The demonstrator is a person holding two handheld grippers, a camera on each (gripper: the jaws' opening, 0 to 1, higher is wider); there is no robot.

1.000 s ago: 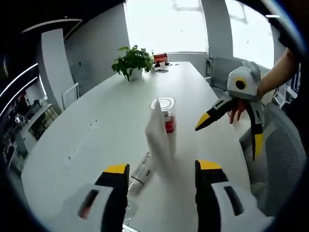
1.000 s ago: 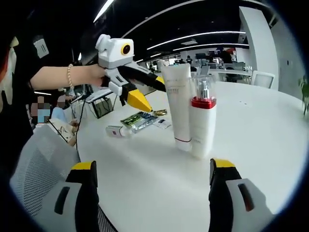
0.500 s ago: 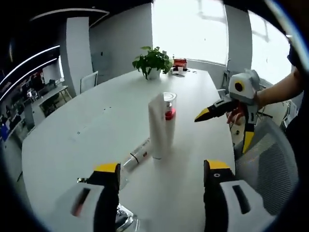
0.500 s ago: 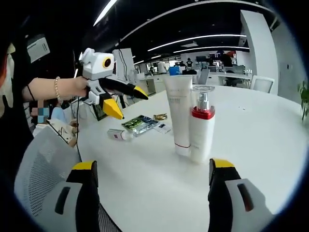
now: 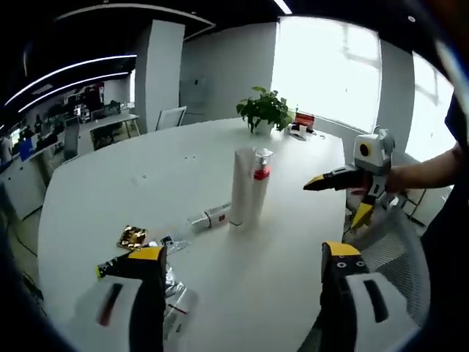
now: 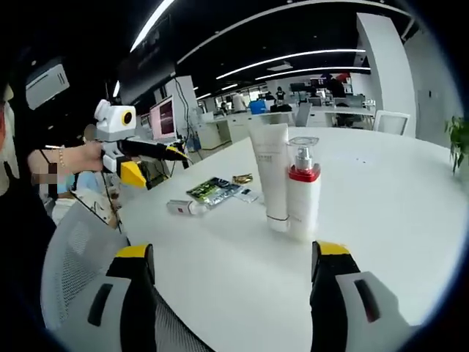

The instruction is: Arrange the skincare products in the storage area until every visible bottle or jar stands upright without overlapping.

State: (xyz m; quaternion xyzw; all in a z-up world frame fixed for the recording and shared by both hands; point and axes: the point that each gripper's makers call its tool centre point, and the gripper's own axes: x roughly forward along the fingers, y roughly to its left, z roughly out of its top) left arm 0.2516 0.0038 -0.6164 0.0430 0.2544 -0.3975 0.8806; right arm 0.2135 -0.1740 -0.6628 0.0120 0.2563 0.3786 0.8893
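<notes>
A white tube (image 5: 239, 187) and a clear pump bottle with a red collar (image 5: 258, 183) stand upright side by side, touching, in the middle of the white table (image 5: 146, 183). A small bottle (image 5: 209, 218) lies flat just left of them. My left gripper (image 5: 243, 253) is open and empty, well back from them. My right gripper (image 5: 337, 199) hovers open at the table's right edge. In the right gripper view the tube (image 6: 270, 176) and pump bottle (image 6: 302, 192) stand ahead of my open right gripper (image 6: 233, 251); the lying bottle (image 6: 183, 207) is left of them, and the left gripper (image 6: 155, 164) is held open at far left.
Green sachets (image 6: 212, 189) and a gold sachet (image 6: 242, 178) lie beside the small bottle; foil packets (image 5: 172, 293) sit near my left jaw. A potted plant (image 5: 265, 110) and a red item (image 5: 303, 121) stand at the far end. A mesh chair (image 6: 73, 257) is at the table edge.
Both grippers have drawn back from the standing tube and pump bottle, which now look smaller. The left gripper has pulled away toward the table edge. The products have not moved.
</notes>
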